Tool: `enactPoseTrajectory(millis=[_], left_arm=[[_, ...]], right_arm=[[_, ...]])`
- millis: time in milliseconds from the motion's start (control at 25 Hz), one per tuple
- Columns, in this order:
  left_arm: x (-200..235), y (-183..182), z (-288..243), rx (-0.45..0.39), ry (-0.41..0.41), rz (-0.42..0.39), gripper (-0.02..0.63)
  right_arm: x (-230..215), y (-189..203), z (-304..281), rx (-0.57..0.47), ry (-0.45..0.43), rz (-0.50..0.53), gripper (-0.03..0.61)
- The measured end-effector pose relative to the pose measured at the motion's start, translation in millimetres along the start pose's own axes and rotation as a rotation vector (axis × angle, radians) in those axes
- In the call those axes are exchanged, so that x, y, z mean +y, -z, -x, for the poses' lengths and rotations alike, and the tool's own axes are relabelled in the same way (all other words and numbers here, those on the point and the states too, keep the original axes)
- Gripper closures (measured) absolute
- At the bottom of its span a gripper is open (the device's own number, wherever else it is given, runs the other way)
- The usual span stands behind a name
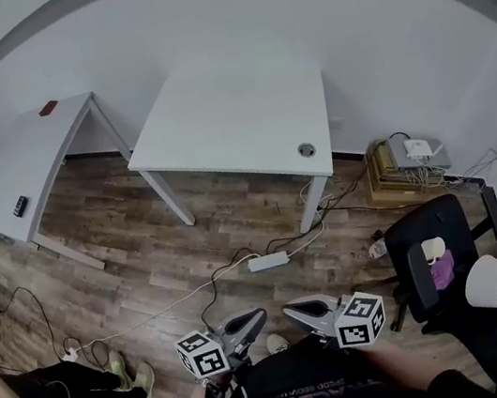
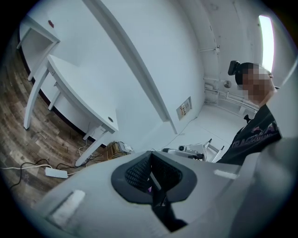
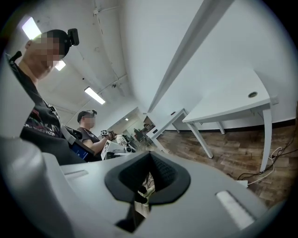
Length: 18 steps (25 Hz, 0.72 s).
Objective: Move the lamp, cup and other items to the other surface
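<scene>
I am getting only a partial look at the load. The black office chair, well off to the right of the right gripper's jaws, is running out at the head view's edge, and neither gripper view is showing it. A white lamp shade is resting at the chair's right side, reading as a short rounded cone. Its stem and base are lost against the dark seat, so I am not able to tell which way the lamp's long axis runs. Just left of the shade a small pale cup is sitting on the seat, too small for me to judge whether it stands upright. A purple item is lying right against the cup, and its shape is unclear.

The left gripper and the right gripper are hovering side by side low in the head view, over the wooden floor, with their tips angled toward each other. Each gripper view is showing its ribbed black pads pressing together along a thin seam, pinching nothing.

Ahead of both jaws a white rectangular counter is standing against the wall. Ahead and to the left of the jaws, a second white counter is carrying a small red item and a small dark item. A white power strip is lying on the floor just ahead of the jaws.
</scene>
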State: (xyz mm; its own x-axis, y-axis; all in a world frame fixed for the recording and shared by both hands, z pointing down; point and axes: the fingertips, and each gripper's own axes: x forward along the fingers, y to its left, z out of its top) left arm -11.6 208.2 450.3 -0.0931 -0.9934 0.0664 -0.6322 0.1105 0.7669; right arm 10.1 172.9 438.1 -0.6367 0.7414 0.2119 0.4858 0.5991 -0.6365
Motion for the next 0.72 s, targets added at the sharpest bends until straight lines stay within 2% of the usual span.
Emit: enactPoseTrajectory(millis=[160,360,720], left_arm=[[0.6,-5.9,1.2,-0.015,0.007,-0.021,0.614],[-0.6,-2.1,-5.1,-0.013,0.026,0.013,0.614],[-4.3,2.0,-12.3,0.0,0.047,0.014,0.614]], right_arm=[[2.3,0.5,-0.9,-0.007,0.003,0.004,0.575],[-0.6,-0.5,4.7,-0.012,0.021,0.009,0.575],[-2.8,-1.4,11.7,-0.025,0.039,0.009,0.575]])
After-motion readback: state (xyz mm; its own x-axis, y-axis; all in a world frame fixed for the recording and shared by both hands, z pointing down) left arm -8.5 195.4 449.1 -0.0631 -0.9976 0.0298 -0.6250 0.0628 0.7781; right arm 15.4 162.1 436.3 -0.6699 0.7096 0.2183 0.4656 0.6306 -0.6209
